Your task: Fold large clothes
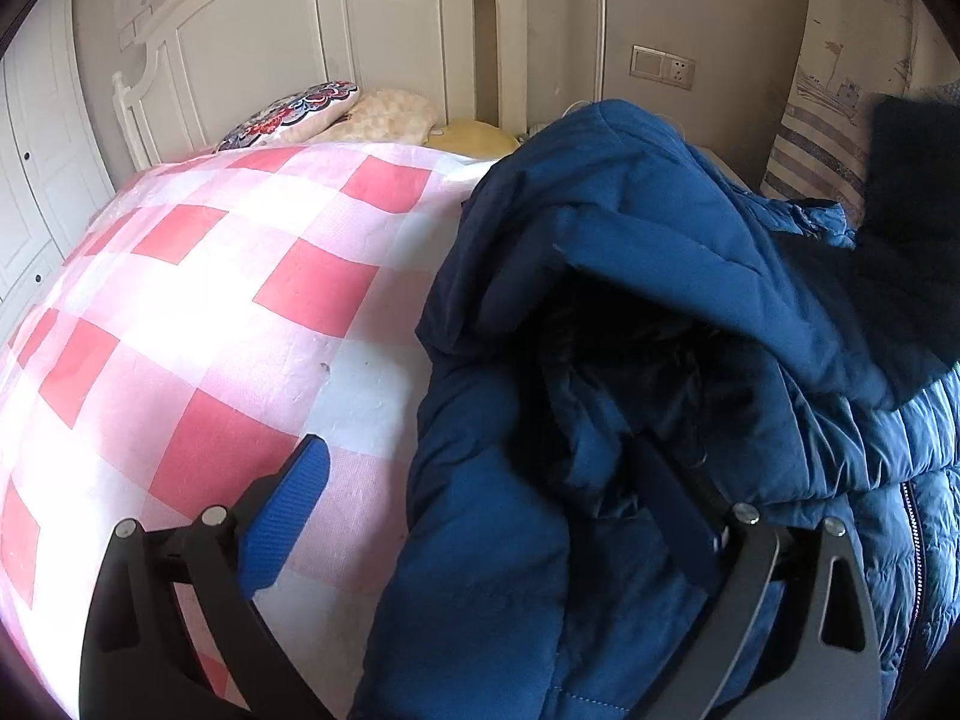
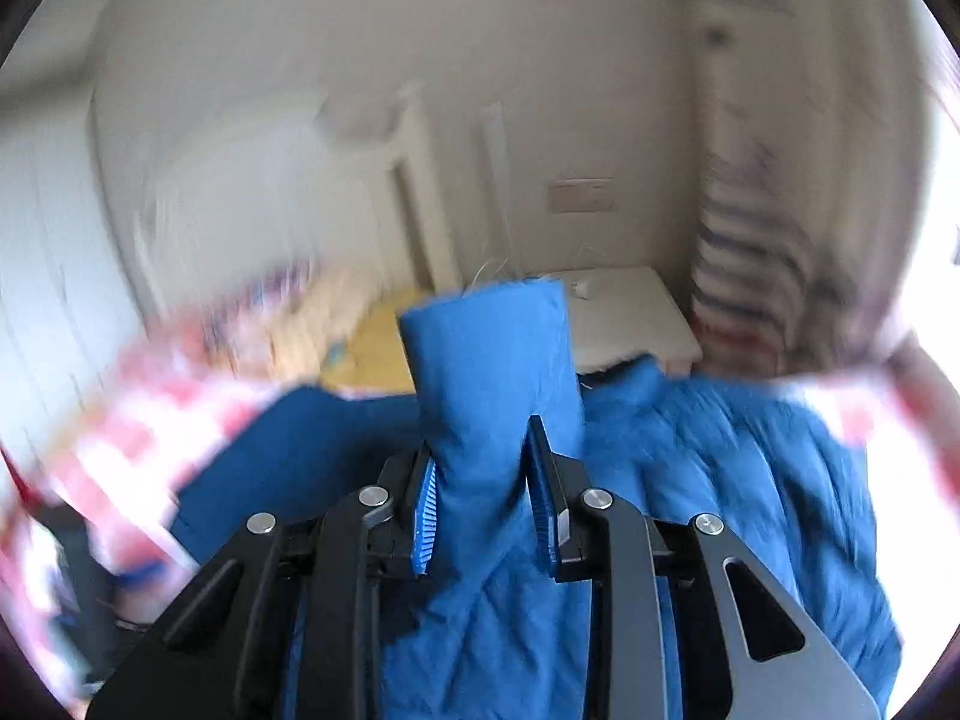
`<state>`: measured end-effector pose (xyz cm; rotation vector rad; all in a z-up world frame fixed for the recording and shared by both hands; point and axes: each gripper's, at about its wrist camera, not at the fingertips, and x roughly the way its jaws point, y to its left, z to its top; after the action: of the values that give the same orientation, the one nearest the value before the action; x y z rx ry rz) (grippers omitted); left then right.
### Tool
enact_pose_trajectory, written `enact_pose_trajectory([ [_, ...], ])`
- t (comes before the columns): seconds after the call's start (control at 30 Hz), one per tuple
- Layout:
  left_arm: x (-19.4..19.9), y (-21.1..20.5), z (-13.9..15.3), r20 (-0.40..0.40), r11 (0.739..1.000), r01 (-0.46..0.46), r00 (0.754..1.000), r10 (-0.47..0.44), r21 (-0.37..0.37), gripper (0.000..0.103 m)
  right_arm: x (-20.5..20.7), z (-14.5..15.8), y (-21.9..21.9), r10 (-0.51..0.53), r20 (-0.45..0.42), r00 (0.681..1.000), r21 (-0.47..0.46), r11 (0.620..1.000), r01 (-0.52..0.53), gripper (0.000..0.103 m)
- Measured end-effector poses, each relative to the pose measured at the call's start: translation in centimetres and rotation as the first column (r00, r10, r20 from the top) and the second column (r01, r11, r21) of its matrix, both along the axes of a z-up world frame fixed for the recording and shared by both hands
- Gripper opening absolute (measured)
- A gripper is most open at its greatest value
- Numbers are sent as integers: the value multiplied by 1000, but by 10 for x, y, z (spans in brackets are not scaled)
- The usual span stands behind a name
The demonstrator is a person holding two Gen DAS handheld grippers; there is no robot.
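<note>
Blue padded jacket point(image 1: 660, 312) lies heaped on the bed point(image 1: 198, 312), at the edge away from the pink checks. It looks soft, bulky and fairly light, with a slick shell that may slide, so a thick cuff or hem gives the safest hold. The right tongs point(image 2: 483, 510) pinch a sleeve end point(image 2: 492, 354). The left tongs point(image 1: 498, 534) stand wide, one finger buried in the jacket's folds, gripping nothing visible. Beyond the jacket, pillows point(image 1: 336, 114) and the headboard point(image 1: 312, 30) leave room; a nightstand point(image 2: 630, 312) sits just past it.
</note>
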<state>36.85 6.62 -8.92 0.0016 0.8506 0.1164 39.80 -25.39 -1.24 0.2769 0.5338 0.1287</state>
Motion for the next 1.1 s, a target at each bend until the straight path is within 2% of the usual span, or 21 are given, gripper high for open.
enact_pose_trajectory([
  [0.03, 0, 0, 0, 0, 1000, 0, 1000, 0, 1, 100, -6, -10, -23, -38, -33, 999, 77, 996, 40, 28],
  [0.07, 0, 0, 0, 0, 1000, 0, 1000, 0, 2, 100, -10, -27, -47, -69, -106, 992, 149, 985, 85, 28],
  [0.1, 0, 0, 0, 0, 1000, 0, 1000, 0, 1, 100, -11, -46, -67, -86, -193, 978, 193, 973, 124, 28],
  [0.13, 0, 0, 0, 0, 1000, 0, 1000, 0, 1, 100, -13, -59, -79, -94, -244, 965, 211, 966, 148, 28],
  [0.2, 0, 1, -1, -1, 1000, -2, 1000, 2, -2, 101, -21, -84, -102, -77, -313, 947, 284, 944, 171, 35],
  [0.27, 0, 1, -1, -2, 1000, -2, 1000, 2, -9, 101, -31, -93, -110, -53, -306, 951, 345, 925, 162, 59],
  [0.3, 0, 2, -1, -4, 1000, -4, 1000, 4, -15, 101, -34, -92, -110, -43, -295, 955, 357, 922, 151, 67],
  [0.33, 1, 3, -2, -6, 1000, -4, 1000, 4, -21, 101, -36, -90, -109, -30, -270, 963, 369, 920, 132, 80],
  [0.43, 1, 4, -2, -6, 999, -5, 1000, 4, -36, 101, -40, -76, -98, -25, -212, 977, 311, 946, 92, 84],
  [0.5, 1, 5, -3, -6, 999, -5, 1000, 4, -40, 101, -33, -76, -91, -26, -226, 974, 278, 956, 90, 84],
  [0.53, 1, 5, -3, -6, 999, -5, 1000, 4, -41, 101, -29, -79, -91, -25, -246, 969, 280, 955, 95, 80],
  [0.57, 1, 6, -3, -6, 999, -4, 1000, 4, -43, 101, -24, -84, -91, -17, -267, 964, 295, 950, 99, 65],
  [0.6, 1, 7, -3, -5, 999, -4, 1000, 4, -47, 101, -20, -88, -92, -13, -286, 958, 303, 947, 103, 56],
  [0.63, 1, 7, -3, -5, 999, -4, 1000, 4, -51, 101, -16, -89, -94, -12, -287, 958, 305, 947, 103, 38],
  [0.67, 1, 8, -3, -4, 999, -4, 1000, 4, -54, 101, -20, -86, -95, -14, -263, 965, 306, 947, 97, 29],
  [0.73, 0, 9, -3, 2, 998, -6, 1000, 7, -58, 101, -39, -57, -89, -35, -145, 989, 262, 962, 72, 26],
  [0.8, -1, 11, -1, 12, 998, -13, 1000, 14, -60, 101, -59, -25, -87, -58, -42, 997, 214, 975, 65, 25],
  [0.9, -1, 12, -2, 13, 998, -13, 1000, 14, -63, 101, -75, -3, -91, -73, 17, 997, 178, 982, 69, 25],
  [0.93, -1, 12, -2, 12, 998, -13, 1000, 14, -62, 101, -75, -5, -93, -73, 0, 997, 155, 985, 72, 25],
  [1.0, 0, 12, -2, 10, 998, -12, 1000, 13, -61, 101, -69, -26, -99, -92, -75, 993, 134, 986, 101, 25],
  [1.1, -1, 12, -2, 10, 998, -12, 1000, 13, -66, 101, -60, -78, -114, -100, -247, 964, 199, 968, 151, 25],
])
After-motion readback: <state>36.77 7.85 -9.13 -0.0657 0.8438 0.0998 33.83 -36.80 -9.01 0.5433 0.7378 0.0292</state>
